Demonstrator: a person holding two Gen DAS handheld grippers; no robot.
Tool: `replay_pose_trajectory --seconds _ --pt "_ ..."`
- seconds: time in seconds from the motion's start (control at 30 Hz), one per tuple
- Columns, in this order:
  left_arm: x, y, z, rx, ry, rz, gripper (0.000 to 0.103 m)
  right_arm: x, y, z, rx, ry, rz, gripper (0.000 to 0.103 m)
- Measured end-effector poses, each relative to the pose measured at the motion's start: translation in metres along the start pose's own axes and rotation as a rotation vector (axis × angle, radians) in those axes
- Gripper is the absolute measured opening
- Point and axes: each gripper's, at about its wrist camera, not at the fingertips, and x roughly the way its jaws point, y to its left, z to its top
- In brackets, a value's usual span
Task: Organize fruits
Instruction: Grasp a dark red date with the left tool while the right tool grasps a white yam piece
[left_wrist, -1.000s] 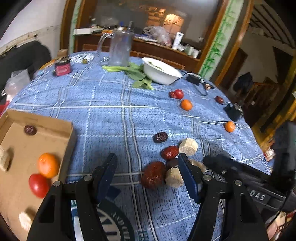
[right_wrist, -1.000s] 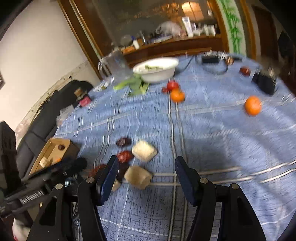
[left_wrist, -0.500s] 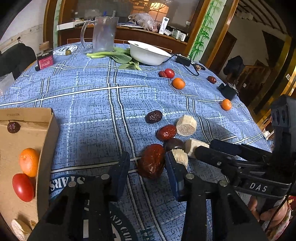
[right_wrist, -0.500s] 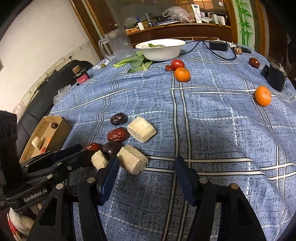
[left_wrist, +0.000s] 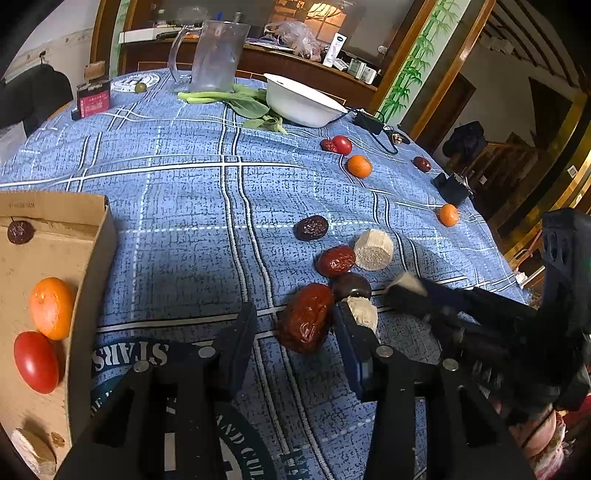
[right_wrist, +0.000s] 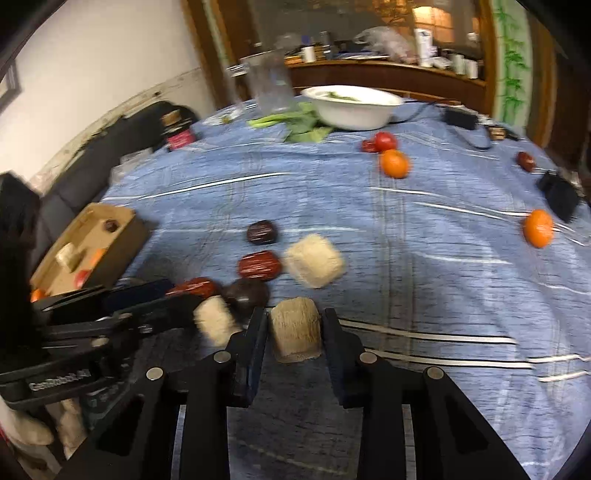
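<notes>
The right gripper (right_wrist: 294, 334) has just closed its jaws onto a pale cut chunk (right_wrist: 294, 332) — pads against both sides. The left gripper (left_wrist: 295, 330) has its jaws partly open, having just eased wider, around a big red date (left_wrist: 306, 317); only its right finger touches. At nine o'clock of the left gripper sits the cardboard box (left_wrist: 88, 258) — an orange (left_wrist: 51, 308) and tomato (left_wrist: 36, 362) inside.
</notes>
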Motion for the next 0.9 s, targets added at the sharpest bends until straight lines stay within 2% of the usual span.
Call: replay_pose_trajectory --seconds 0.07,0.17,0.33,0.4,0.63,0.7,0.9 --pt "-0.003 0.005 0.001 -0.021 -0.006 -0.013 0.042 -0.001 -0.017 0.001 0.065 0.003 -0.026 0.032" --pt "-0.006 0.011 0.002 -0.035 -0.023 -0.013 0.041 0.000 -0.030 0.003 0.125 0.015 0.024 0.032" --pt "0.001 -0.002 0.000 0.030 -0.001 0.003 0.043 0.003 -0.014 0.002 0.056 0.022 -0.024 0.032" --pt "0.001 -0.007 0.000 0.057 -0.016 0.029 0.043 0.003 -0.009 0.001 0.031 0.022 -0.033 0.032" --pt "0.002 -0.004 0.000 0.040 -0.012 0.010 0.042 0.004 -0.007 0.001 0.023 0.021 -0.034 0.032" --pt "0.003 -0.001 0.001 0.020 0.000 -0.042 0.029 0.004 -0.008 0.000 0.021 0.020 -0.036 0.032" --pt "0.002 -0.011 -0.001 0.070 -0.016 0.005 0.029 0.003 -0.010 -0.001 0.043 0.011 -0.022 0.032"
